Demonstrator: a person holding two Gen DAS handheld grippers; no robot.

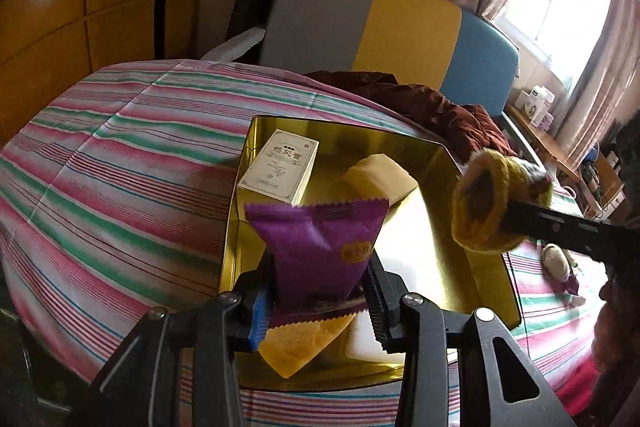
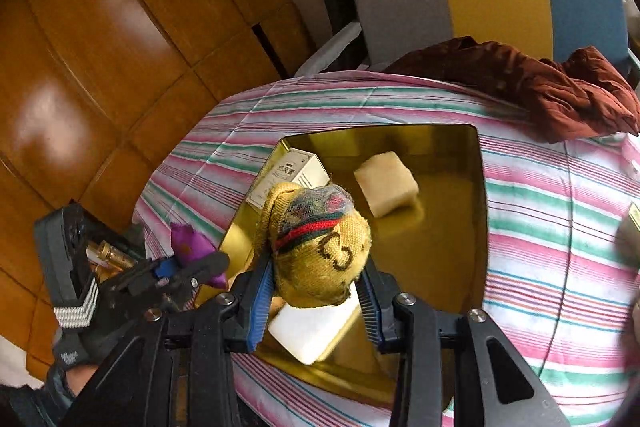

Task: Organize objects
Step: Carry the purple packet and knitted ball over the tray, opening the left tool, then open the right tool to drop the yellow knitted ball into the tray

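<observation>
We have both grippers loaded above the shallow square gold metal tray (image 2: 478, 187) that sits on the pink, green and white striped bedsheet (image 1: 120, 163). Our left gripper (image 1: 320, 291) is clenched on a purple crinkle-edged snack packet (image 1: 320, 247). The packet stands upright between the fingers, long axis pointing up and away from us, above the tray's near edge. Directly under it lie a yellow-orange packet (image 1: 304, 347) and a white rectangular block (image 1: 368, 339), both at the tray's near edge.

Our right gripper (image 2: 316, 291) grips a mustard-yellow knitted sock with red and green bands (image 2: 320, 247), bunched into a lump that rises from the jaws. It hangs over the near-left part of the tray (the white block shows just below it too).

What the next move turns on, we judge, is the free floor. The tray's left side holds a white printed carton (image 1: 280, 167) at the far-left corner, and a pale cream block (image 2: 386, 189) lies towards the far middle. The bare gold lies to the right, so the right gripper is the nearer one to it. The left would be setting its packet on things already there.
</observation>
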